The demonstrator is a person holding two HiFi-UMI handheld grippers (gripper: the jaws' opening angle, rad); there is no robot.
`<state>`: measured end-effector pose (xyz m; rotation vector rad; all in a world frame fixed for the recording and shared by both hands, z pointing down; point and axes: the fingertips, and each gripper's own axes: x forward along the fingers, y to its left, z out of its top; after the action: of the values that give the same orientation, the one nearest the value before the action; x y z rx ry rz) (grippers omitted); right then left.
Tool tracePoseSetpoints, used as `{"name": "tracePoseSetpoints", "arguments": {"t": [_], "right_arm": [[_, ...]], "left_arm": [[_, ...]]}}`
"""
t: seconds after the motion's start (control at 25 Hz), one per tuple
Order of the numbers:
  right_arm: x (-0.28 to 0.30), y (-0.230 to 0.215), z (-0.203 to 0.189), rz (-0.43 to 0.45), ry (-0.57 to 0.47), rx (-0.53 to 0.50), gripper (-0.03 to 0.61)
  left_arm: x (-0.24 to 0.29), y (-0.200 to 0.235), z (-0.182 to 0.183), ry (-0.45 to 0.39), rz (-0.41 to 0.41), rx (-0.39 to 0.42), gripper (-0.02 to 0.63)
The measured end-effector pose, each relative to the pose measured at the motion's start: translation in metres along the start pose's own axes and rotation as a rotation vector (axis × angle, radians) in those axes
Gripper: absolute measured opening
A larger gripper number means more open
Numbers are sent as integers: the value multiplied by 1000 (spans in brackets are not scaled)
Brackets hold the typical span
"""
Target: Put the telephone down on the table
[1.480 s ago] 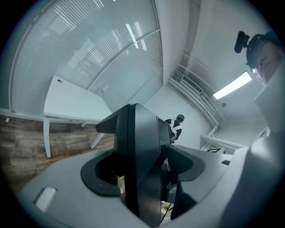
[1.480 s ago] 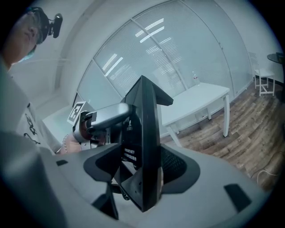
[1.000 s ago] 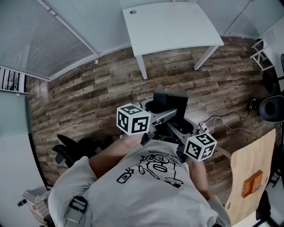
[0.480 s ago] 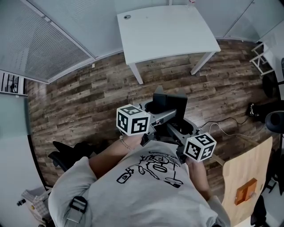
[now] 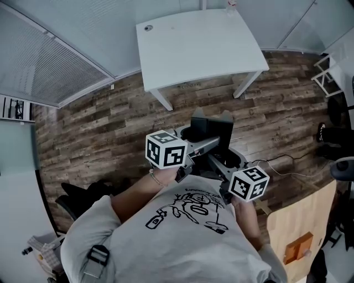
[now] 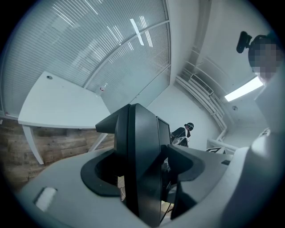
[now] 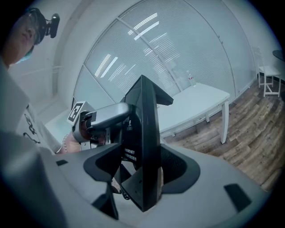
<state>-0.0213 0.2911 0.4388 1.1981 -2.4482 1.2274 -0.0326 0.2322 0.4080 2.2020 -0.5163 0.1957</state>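
The black telephone [image 5: 212, 131] hangs in front of my chest, above the wood floor, gripped from both sides. My left gripper [image 5: 206, 145] is shut on it, and in the left gripper view the telephone [image 6: 142, 147] stands on edge between the jaws of that gripper [image 6: 143, 176]. My right gripper [image 5: 224, 160] is shut on it from the other side. In the right gripper view the telephone [image 7: 144, 142] fills the gap of this gripper [image 7: 143, 173]. The white table [image 5: 199, 41] stands ahead, a stretch of floor away.
A small bottle [image 5: 230, 4] stands at the table's far edge. A black office chair [image 5: 83, 190] is at my left. A wooden board [image 5: 301, 221] leans at lower right and a cable [image 5: 287, 160] lies on the floor. Glass walls with blinds [image 5: 50, 66] stand behind the table.
In the head view the table has slid left and slightly down and the board at lower right has dropped lower. Both grippers keep the same hold on the telephone.
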Motion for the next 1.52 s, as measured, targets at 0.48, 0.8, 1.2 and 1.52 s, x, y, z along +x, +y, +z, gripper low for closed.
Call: {"name": "tracePoseSetpoints", "arguments": {"t": [0.48,0.8,1.2,1.52], "right_arm": [[-23,-63,47,17,3,-12,259],[-20,-82,63,19,5,-8,259],[8,-117,99,1,13,-2,259],[49,-140,152,6,22,9,259]], "left_arm": [[74,-8,31,-13,16,1,325],[94,-2,45,-16,19,-1,325],[126,31,81,-9,8,-15,325],[146,70,137,-2,14,-21,325]]}}
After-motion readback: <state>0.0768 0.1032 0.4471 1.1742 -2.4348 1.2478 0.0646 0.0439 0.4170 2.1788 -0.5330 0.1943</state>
